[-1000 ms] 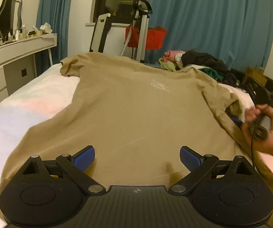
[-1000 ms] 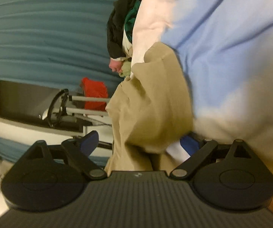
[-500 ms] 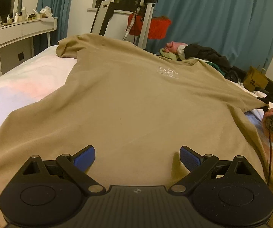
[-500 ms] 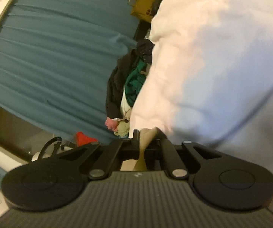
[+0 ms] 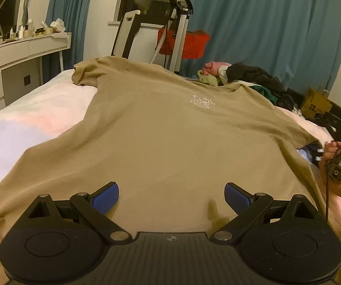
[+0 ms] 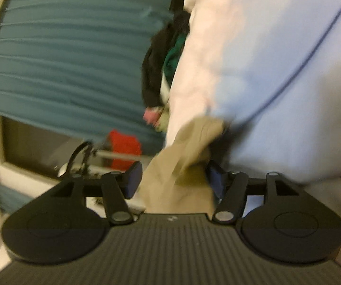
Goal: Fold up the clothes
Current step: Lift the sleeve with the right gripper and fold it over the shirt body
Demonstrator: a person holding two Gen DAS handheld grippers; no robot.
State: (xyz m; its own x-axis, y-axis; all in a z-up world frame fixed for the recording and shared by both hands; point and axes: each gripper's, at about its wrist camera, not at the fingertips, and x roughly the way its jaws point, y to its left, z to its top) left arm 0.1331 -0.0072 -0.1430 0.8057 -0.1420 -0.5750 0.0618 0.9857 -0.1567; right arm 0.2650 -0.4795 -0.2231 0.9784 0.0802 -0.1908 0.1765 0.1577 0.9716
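Since a second ago, the sleeve has been drawn outward and the tan T-shirt (image 5: 161, 140) lies flatter on the bed (image 5: 39, 118). Right claw (image 6: 172, 180) is opening, sleeve fabric loose between its jaws. Left claw (image 5: 171, 196) hovers released above the hem. Step: spreading. Next: regrip the sleeve, fold inward.

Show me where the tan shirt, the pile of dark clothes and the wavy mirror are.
tan shirt (image 5: 161, 142): left wrist view, middle of its spread body.
pile of dark clothes (image 5: 253, 77): left wrist view, black garment on top.
wavy mirror (image 5: 10, 19): left wrist view, its dark glass.
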